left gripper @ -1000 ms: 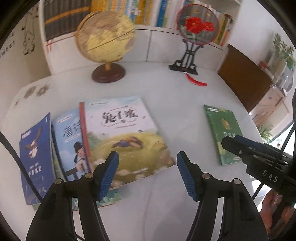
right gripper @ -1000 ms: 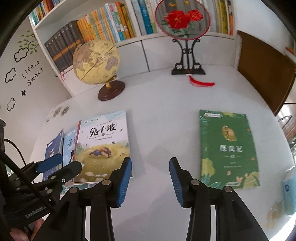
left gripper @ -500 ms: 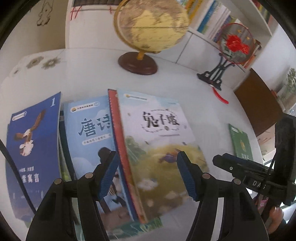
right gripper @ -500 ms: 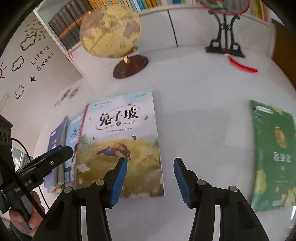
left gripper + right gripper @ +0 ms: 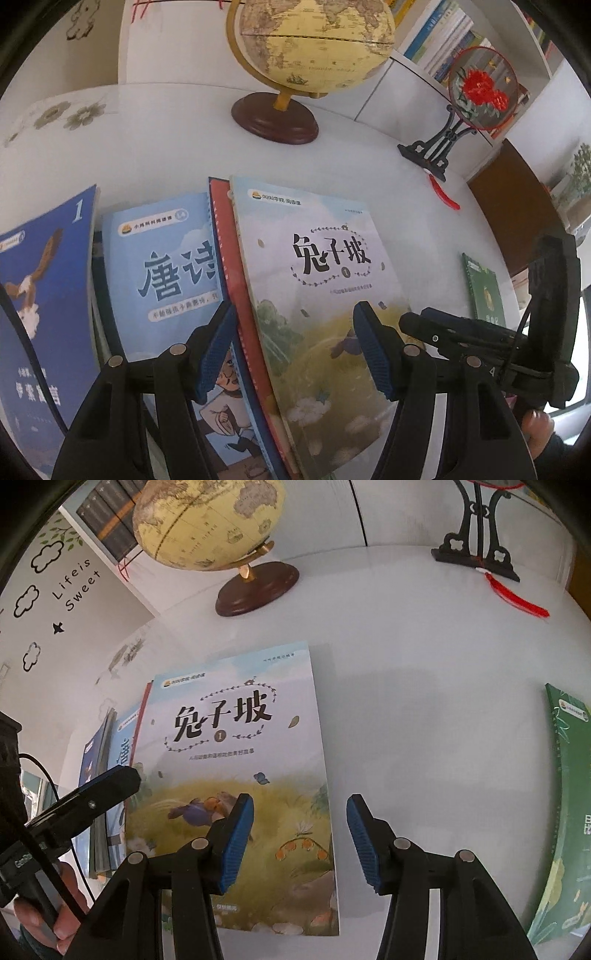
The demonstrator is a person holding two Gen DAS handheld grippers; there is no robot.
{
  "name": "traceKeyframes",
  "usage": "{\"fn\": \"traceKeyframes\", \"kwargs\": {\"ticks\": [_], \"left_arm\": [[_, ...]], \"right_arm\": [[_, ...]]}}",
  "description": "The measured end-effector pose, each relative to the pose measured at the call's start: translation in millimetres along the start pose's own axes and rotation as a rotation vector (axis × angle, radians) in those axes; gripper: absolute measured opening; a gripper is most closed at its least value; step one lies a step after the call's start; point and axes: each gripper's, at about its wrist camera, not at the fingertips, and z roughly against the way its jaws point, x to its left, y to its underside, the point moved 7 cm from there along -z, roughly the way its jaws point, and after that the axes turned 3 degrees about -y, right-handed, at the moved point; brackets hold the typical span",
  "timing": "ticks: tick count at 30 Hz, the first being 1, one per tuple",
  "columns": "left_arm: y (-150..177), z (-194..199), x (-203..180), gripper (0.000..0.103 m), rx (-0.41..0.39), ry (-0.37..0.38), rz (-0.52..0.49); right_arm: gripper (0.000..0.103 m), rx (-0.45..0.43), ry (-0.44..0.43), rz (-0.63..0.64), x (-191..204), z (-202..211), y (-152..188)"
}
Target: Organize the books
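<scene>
Both tongs spread, nothing between the pads. Left gripper [image 5: 293,350] hangs low over the overlapping books: its left pad sits above the pale blue book [image 5: 166,266], its right pad above the meadow-cover book [image 5: 317,295], and that book's spine edge, with a red-edged book [image 5: 225,258] under it, runs up between the two. Dark blue book [image 5: 44,295] lies further out to the left, partly overlapped by or touching the pale blue one; cannot tell which. Right gripper [image 5: 299,834] straddles the meadow-cover book's [image 5: 236,775] right edge, left pad over the cover, right pad over bare table [image 5: 424,720]. Judged progress: roughly midway. Four books are gathered on one side but fanned, not squared; the green book [image 5: 565,812] lies alone, well apart to the right of the right gripper. Left to do, by my reading: square the fan and bring the green book over. Room: open table between the meadow-cover book and the green one, good for sliding. Ahead of both tongs stand the globe [image 5: 210,520] and the fan stand [image 5: 476,554] with its red tassel [image 5: 517,598], all well beyond the books' far edges. The two tongs are close together, so crowding is the likelier risk.
</scene>
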Motion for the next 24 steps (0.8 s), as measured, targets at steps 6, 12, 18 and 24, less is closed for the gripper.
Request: {"fn": "traceKeyframes", "kwargs": {"ticks": [6, 12, 18, 24], "left_arm": [[-3, 1, 3, 0.063, 0.003, 0.021, 0.021], [-7, 6, -5, 0.063, -0.01, 0.031, 0.002], [-6, -5, -11, 0.064, 0.007, 0.024, -0.019], [-5, -7, -11, 0.065, 0.016, 0.047, -0.014]], "right_arm": [[0.051, 0.015, 0.007, -0.002, -4, -7, 0], [0.051, 0.012, 0.008, -0.005, -6, -10, -3], [0.051, 0.014, 0.009, 0.006, -6, -15, -5], [0.052, 0.022, -0.049, 0.008, -2, -17, -6]]}}
